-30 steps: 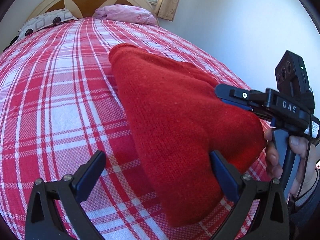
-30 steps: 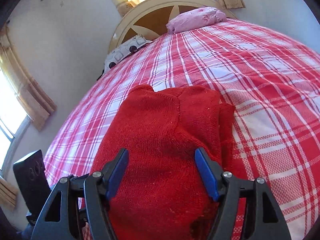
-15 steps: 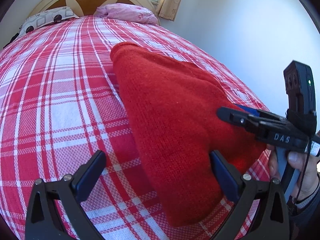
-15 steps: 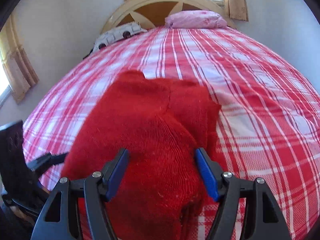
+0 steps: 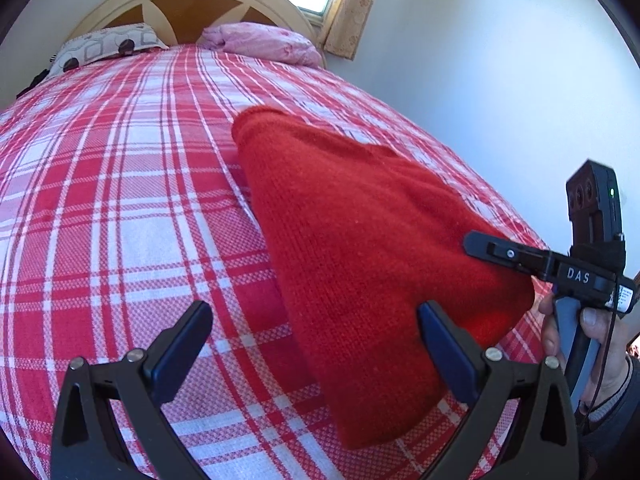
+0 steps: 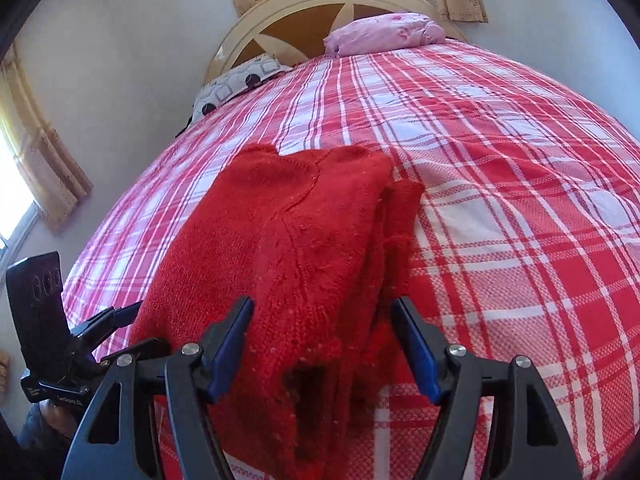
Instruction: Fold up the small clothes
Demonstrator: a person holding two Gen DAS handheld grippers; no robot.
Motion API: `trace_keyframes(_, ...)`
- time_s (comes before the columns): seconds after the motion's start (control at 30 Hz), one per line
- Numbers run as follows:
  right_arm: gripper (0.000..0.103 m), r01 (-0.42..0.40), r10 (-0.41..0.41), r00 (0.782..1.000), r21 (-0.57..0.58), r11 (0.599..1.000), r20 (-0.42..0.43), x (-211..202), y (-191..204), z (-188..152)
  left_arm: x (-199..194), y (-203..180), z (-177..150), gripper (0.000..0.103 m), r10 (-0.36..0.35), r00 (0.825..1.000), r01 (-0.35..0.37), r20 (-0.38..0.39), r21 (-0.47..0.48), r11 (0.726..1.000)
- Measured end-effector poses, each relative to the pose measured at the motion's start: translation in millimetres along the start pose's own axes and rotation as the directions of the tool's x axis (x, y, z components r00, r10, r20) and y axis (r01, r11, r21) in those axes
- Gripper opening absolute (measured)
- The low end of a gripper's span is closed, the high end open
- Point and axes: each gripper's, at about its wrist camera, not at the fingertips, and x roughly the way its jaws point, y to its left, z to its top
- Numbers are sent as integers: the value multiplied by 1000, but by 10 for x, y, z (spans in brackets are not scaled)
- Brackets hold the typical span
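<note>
A folded red knitted sweater (image 5: pixel 360 240) lies on the red-and-white plaid bedspread (image 5: pixel 120 200). My left gripper (image 5: pixel 316 344) is open, its right finger at the sweater's near edge, its left finger over bare bedspread. My right gripper (image 6: pixel 324 344) is open with the sweater's (image 6: pixel 304 236) near end between its fingers; the jaws stand apart and do not pinch the knit. The right gripper shows in the left wrist view (image 5: pixel 492 250) at the sweater's right end. The left gripper shows at the left in the right wrist view (image 6: pixel 120 320).
The bed's cream headboard (image 5: pixel 192 4) is at the far end, with a patterned pillow (image 5: pixel 104 46) and a pink pillow (image 5: pixel 264 42). A white wall (image 5: pixel 500 80) runs along the bed's right side. Curtained windows (image 6: pixel 44 168) are on the left.
The right gripper has drawn back and lower toward the sweater's near end. The left gripper has held nearly still. The sweater has not moved.
</note>
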Motion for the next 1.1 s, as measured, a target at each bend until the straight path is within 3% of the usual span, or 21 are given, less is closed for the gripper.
trace_keyframes(0.17,72,-12,12,1000,7,1000,5,-78,-118,-3,-82,114,43,103,33,998,-29,54,-73,997)
trace_keyframes(0.27,72,-18,18,1000,-1,1000,1,-101,-134,40,-90,223,171,103,55,997,-48,45,-144,988)
trace_keyframes(0.37,72,-36,36,999,0,999,-20,-89,-146,81,-82,293,311,103,28,998,-17,56,-184,983)
trace_keyframes(0.57,72,-79,79,997,46,996,-1,-83,-235,223,279,161,668,103,88,996,-88,-3,-48,995)
trace_keyframes(0.73,72,-65,67,998,92,994,-19,81,-389,411,583,234,605,103,41,998,-46,-57,-89,995)
trace_keyframes(0.97,72,-119,136,988,205,971,-71,421,-659,490,601,297,496,103,3,999,-7,-45,-107,994)
trace_keyframes(1.1,72,-149,165,985,246,958,-47,489,-728,438,623,254,504,103,8,999,-12,-47,-85,996)
